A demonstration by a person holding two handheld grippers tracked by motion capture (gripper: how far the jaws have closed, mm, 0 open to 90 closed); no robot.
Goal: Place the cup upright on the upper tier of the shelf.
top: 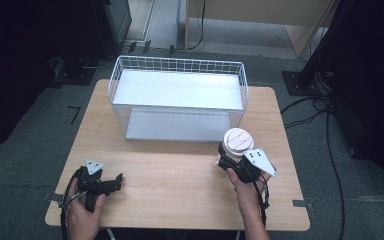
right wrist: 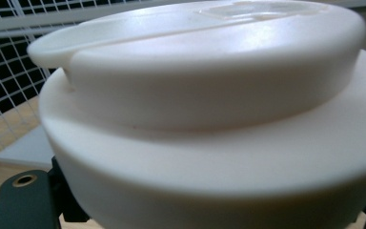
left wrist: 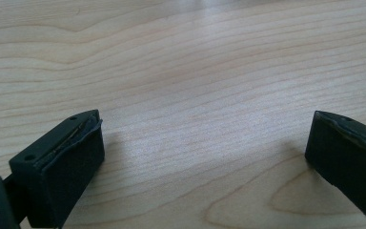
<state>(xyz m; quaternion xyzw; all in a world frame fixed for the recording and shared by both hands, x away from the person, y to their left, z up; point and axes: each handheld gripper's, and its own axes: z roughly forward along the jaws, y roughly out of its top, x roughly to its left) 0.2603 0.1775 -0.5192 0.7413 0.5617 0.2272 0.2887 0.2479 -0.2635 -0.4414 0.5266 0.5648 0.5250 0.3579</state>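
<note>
The right claw (top: 228,161) is clamping a brown paper cup with a white plastic lid (top: 236,143), holding it upright just above the light wooden tabletop (top: 180,180), near the right front corner of the white wire two-tier basket shelf (top: 177,95). In the right gripper view the cup's white lid (right wrist: 209,114) is sitting very close to the camera, between the black jaws that are showing at the lower corners, with the wire mesh (right wrist: 9,81) and the grey lower shelf board (right wrist: 21,148) lying behind it to the left. The person's right hand (top: 247,192) is gripping the handle below the cup.

The left claw (top: 112,182) is resting low over the near left part of the tabletop, well apart from the cup and the basket shelf, with the person's left hand (top: 82,212) wrapping its handle. In the left gripper view its two black jaws are standing wide apart, with bare wood grain (left wrist: 195,119) lying between them.
</note>
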